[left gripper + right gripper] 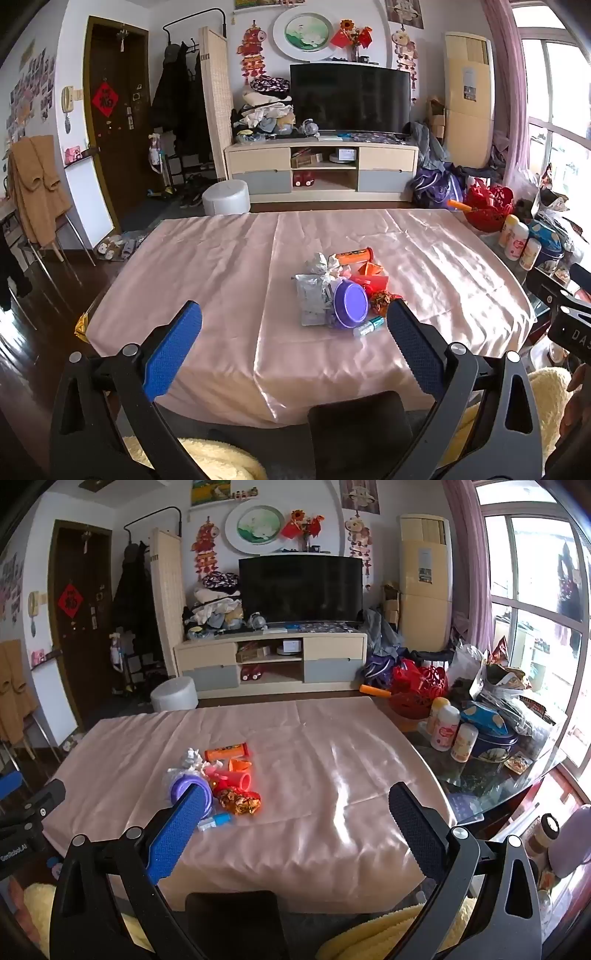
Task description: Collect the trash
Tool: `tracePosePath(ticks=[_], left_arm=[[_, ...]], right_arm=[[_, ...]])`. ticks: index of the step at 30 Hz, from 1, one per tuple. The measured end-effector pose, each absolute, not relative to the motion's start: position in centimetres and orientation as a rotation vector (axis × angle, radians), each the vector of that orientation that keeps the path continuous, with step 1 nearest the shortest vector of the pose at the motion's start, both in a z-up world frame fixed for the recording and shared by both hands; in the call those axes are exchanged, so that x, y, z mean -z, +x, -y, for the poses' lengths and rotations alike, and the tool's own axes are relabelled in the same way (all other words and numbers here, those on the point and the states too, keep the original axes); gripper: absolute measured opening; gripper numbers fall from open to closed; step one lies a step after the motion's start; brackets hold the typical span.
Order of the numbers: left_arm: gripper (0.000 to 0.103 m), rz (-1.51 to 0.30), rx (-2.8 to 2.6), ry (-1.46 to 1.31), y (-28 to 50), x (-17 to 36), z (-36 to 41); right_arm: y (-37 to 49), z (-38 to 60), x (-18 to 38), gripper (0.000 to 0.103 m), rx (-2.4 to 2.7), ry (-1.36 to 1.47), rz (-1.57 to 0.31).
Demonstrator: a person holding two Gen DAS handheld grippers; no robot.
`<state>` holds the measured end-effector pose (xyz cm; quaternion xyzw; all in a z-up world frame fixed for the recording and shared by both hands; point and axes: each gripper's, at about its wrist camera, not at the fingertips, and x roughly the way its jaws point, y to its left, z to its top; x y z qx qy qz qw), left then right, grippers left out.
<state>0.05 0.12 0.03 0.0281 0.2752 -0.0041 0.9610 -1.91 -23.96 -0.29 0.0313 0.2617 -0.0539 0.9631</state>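
The trash pile (341,291) lies mid-tabletop (221,266) on pink cloth. It sits straight ahead of the left claw (295,325), which seems nearer; from the right claw (295,808) the pile is ahead-left. Both claws are spread, empty. The orange tube (354,255) lies crosswise; its label is unreadable.

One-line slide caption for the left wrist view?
Open left gripper hovers before a trash pile on the pink tablecloth.

On the table lie one purple lid (351,303), one orange tube (354,256), and three white bottles (448,728) at the right.
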Motion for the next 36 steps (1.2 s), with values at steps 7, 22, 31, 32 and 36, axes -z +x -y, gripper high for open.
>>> tracePosePath(ticks=[7, 22, 31, 32, 36], left_arm=[[0.095, -0.557, 0.008, 0.068, 0.4, 0.0, -0.1], [0.095, -0.557, 0.014, 0.046, 0.3, -0.2, -0.4], [0.095, -0.557, 0.011, 0.042, 0.4, -0.3, -1.0], [0.095, -0.558, 0.009, 0.037, 0.5, -0.1, -1.5], [0.095, -0.558, 0.009, 0.034, 0.6, 0.1, -1.7]], right_arm=[[-1.7, 23.3, 0.2, 0.100, 0.094, 0.063, -0.517], [-1.5, 23.3, 0.5, 0.100, 0.081, 0.083, -0.498], [-1.4, 23.2, 0.9, 0.100, 0.072, 0.083, -0.506], [-1.4, 23.1, 0.9, 0.100, 0.072, 0.082, -0.506], [-1.4, 23.1, 0.9, 0.100, 0.072, 0.082, -0.506]])
